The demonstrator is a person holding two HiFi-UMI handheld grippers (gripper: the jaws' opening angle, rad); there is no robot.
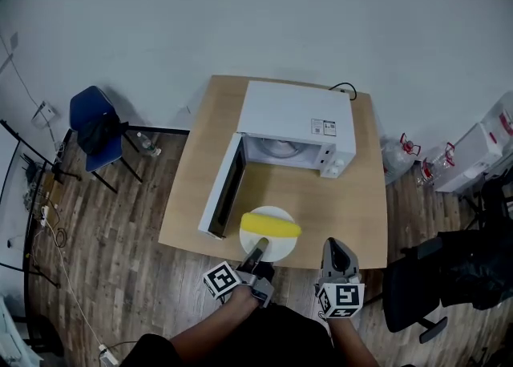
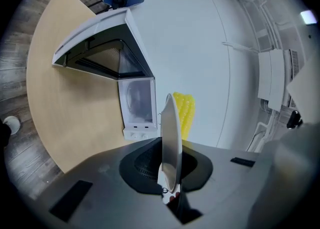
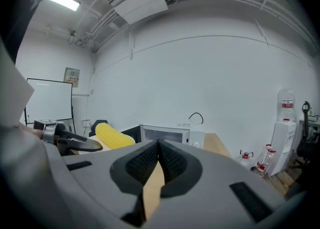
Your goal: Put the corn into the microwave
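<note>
A yellow corn cob (image 1: 271, 224) lies on a white plate (image 1: 269, 243) held over the front edge of the wooden table (image 1: 200, 197). My left gripper (image 1: 260, 247) is shut on the plate's near rim. In the left gripper view the plate (image 2: 170, 133) stands edge-on between the jaws, with the corn (image 2: 183, 113) beyond it. The white microwave (image 1: 296, 129) stands behind the plate, its door (image 1: 224, 193) swung open to the left. My right gripper (image 1: 333, 245) hovers right of the plate, shut and empty (image 3: 159, 145). From there the corn (image 3: 114, 136) shows at the left.
A blue chair (image 1: 94, 129) stands left of the table. A black office chair (image 1: 449, 273) sits at the right. Water bottles (image 1: 405, 149) and a white dispenser (image 1: 481, 145) stand on the wooden floor at the far right. A black cable (image 1: 343, 87) loops behind the microwave.
</note>
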